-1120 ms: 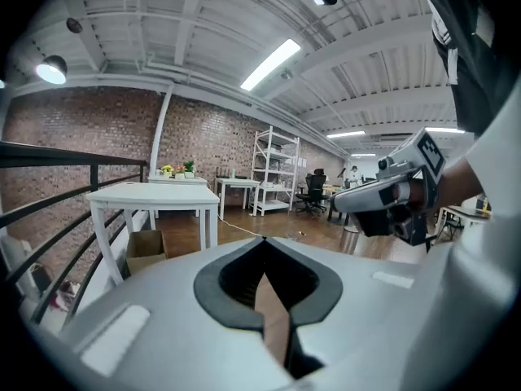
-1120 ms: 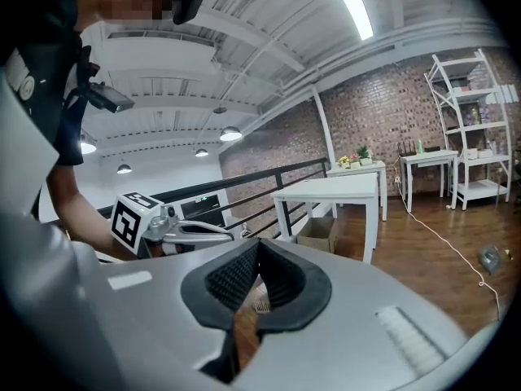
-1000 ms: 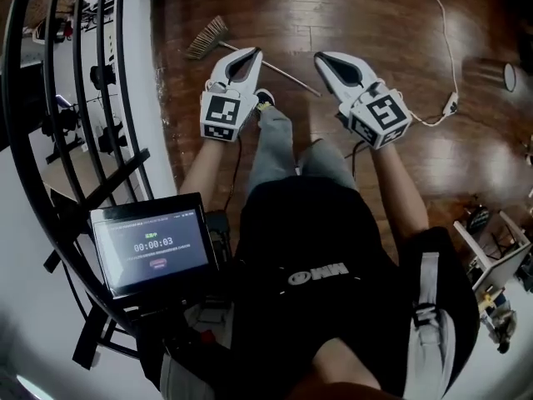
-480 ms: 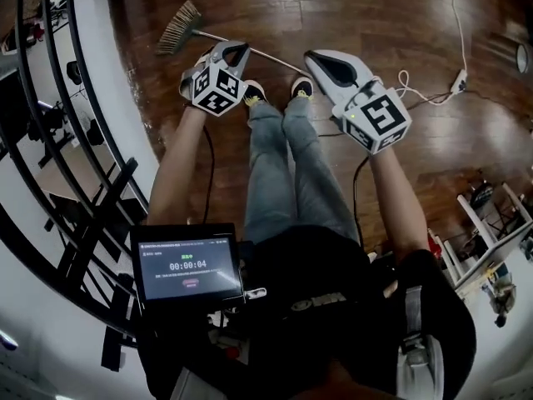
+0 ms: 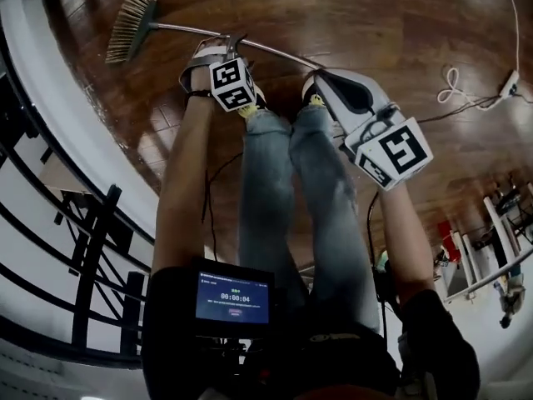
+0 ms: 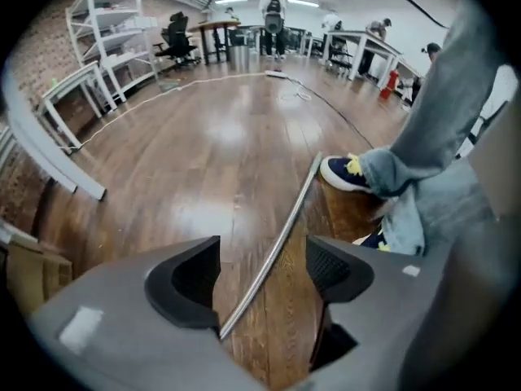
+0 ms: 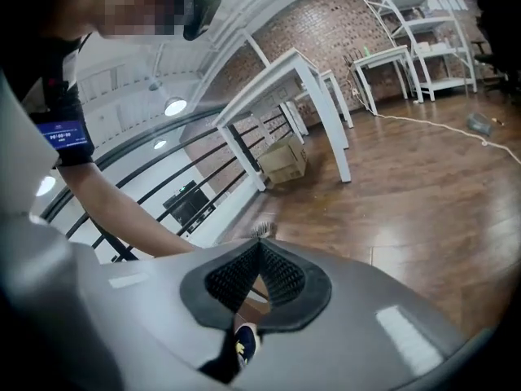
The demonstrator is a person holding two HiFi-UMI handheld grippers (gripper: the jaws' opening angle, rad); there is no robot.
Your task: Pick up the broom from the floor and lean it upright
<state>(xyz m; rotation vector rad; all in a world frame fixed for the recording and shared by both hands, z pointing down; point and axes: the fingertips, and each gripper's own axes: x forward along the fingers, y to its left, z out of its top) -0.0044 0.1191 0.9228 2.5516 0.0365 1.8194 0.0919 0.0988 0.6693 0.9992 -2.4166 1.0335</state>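
Observation:
The broom lies flat on the wooden floor, its bristle head [image 5: 129,23] at the upper left and its thin metal handle [image 5: 275,51] running right toward the person's shoes. My left gripper [image 5: 225,44] points steeply down over the handle. In the left gripper view its jaws [image 6: 260,271] are opening, and the handle [image 6: 281,235] runs between the two pads without touching either. My right gripper [image 5: 312,79] hovers by the handle's near end, shut with nothing in it. In the right gripper view its pads [image 7: 259,251] meet, and the bristle head [image 7: 262,229] peeks just beyond them.
A black railing [image 5: 92,248] and a white ledge run along the left. A white cable with a power strip [image 5: 479,94] lies on the floor at the right. The person's shoes [image 6: 346,173] stand beside the handle. White tables and a cardboard box [image 7: 285,160] stand farther off.
The person has bent forward and both grippers have dropped toward the floor. The left gripper has tipped downward over the handle and opened its jaws. The right stays shut.

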